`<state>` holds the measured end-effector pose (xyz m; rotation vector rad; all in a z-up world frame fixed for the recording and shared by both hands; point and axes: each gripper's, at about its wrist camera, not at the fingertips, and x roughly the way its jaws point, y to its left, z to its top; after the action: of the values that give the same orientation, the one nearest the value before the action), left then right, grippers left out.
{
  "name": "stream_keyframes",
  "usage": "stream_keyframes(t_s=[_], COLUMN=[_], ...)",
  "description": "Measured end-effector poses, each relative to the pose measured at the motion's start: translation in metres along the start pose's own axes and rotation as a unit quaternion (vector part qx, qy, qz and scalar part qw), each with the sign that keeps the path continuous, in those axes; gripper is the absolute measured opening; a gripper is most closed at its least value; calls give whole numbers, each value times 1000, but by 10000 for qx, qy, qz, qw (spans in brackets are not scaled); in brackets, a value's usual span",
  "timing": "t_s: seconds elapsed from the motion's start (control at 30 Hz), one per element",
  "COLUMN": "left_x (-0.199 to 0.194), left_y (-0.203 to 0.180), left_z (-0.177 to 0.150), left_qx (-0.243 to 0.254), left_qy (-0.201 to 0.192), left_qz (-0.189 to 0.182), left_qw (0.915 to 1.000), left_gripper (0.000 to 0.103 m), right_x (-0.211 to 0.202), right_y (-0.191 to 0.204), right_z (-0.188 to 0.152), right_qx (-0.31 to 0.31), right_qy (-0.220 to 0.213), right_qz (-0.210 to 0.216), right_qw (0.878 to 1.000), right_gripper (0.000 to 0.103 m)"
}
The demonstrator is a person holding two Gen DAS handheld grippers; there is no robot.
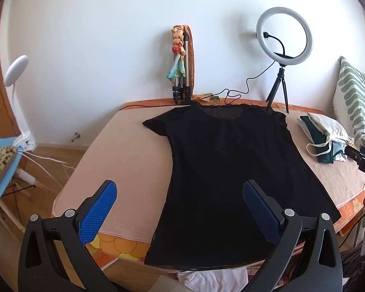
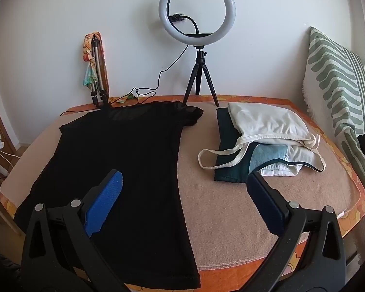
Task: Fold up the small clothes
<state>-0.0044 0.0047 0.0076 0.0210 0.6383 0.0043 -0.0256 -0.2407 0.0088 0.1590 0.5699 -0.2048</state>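
Observation:
A black short-sleeved top (image 1: pixel 228 165) lies spread flat on the pink blanket, neckline toward the far wall, hem hanging over the near edge. It also shows in the right wrist view (image 2: pixel 119 165). My left gripper (image 1: pixel 180 194) is open and empty, held above the top's lower left part. My right gripper (image 2: pixel 185 185) is open and empty, above the top's right side edge. The right gripper's body shows at the right edge of the left wrist view (image 1: pixel 363 157).
A pile of folded clothes (image 2: pixel 260 141), white, teal and light blue, lies right of the top. A ring light on a tripod (image 2: pixel 197 24) and a folded tripod (image 2: pixel 97 73) stand by the wall. A striped cushion (image 2: pixel 340 85) is at right. White cloth (image 1: pixel 214 279) lies below the near edge.

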Motion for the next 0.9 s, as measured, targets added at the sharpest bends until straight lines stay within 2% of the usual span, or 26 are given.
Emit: stream_keyframes(t_s=[0.9], left_x=[-3], left_y=[0], left_z=[8], left_qx=[-21], left_qy=[-82], left_qz=[32], left_qw=[10000], left_gripper=[103], right_x=[1], right_y=[1], right_z=[-1], right_qx=[-7], right_qy=[13], right_qz=[0], right_qw=[10000], right_gripper=[103])
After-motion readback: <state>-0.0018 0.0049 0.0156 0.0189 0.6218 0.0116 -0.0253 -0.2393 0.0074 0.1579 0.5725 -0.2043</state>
